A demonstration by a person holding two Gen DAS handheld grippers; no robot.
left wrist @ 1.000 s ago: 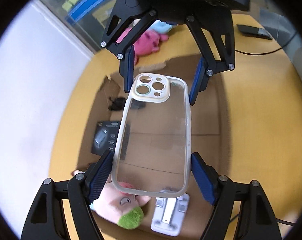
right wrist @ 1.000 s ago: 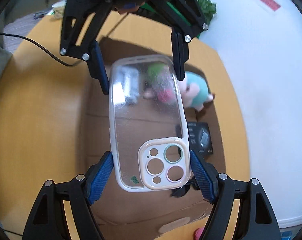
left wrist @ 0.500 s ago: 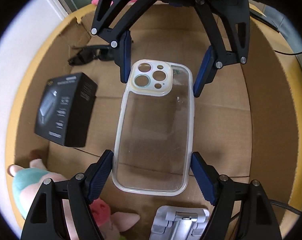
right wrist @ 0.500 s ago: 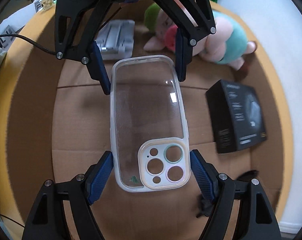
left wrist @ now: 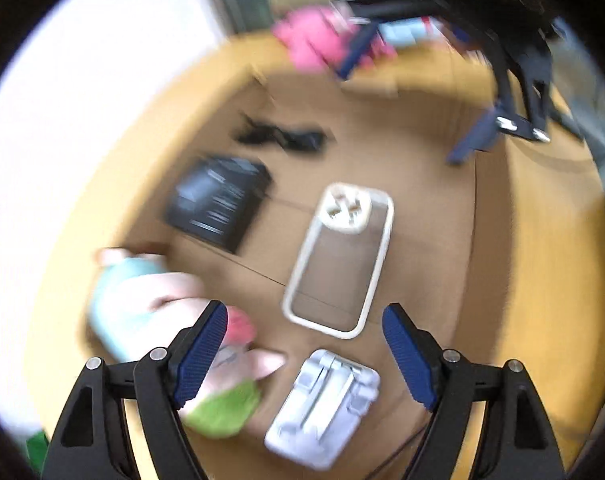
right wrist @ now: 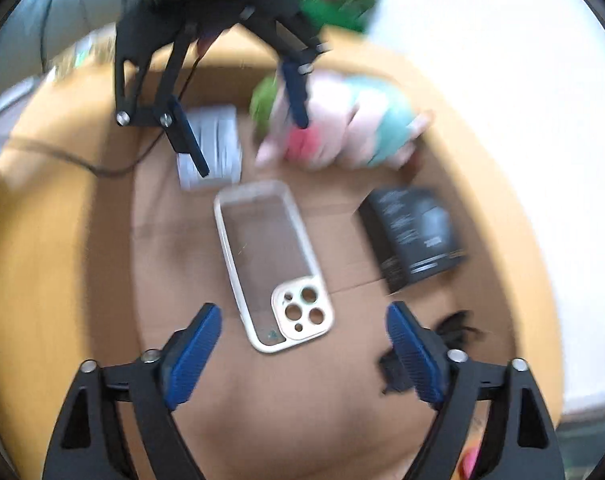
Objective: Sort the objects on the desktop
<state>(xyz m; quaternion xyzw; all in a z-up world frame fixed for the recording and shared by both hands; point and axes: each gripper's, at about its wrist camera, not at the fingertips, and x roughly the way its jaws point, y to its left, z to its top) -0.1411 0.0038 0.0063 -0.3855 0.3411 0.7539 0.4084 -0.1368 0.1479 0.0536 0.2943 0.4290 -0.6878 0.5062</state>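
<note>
A clear phone case [left wrist: 338,264] with a cream camera frame lies flat on the cardboard floor of an open box [left wrist: 442,240]; in the right wrist view the case [right wrist: 270,264] has its camera end nearest me. My left gripper [left wrist: 304,312] hangs open above the case's plain end, with its pads clear of the rim. My right gripper [right wrist: 303,311] is above the camera end with its jaws opening wider, touching nothing. Each gripper shows in the other's view: the right gripper [left wrist: 400,114] at the upper right, the left gripper [right wrist: 252,147] at the upper left. Both views are blurred.
In the box with the case lie a black carton [left wrist: 218,204], a pig plush in a teal top [left wrist: 142,300], a grey folding phone stand [left wrist: 326,404] and a black tangled item [left wrist: 282,136]. A pink plush [left wrist: 314,40] sits beyond the box. A cable [right wrist: 82,164] crosses the yellow table.
Both grippers held the case between them and lowered it into the box. Now both have let go and drawn back, and the case lies on the cardboard.
</note>
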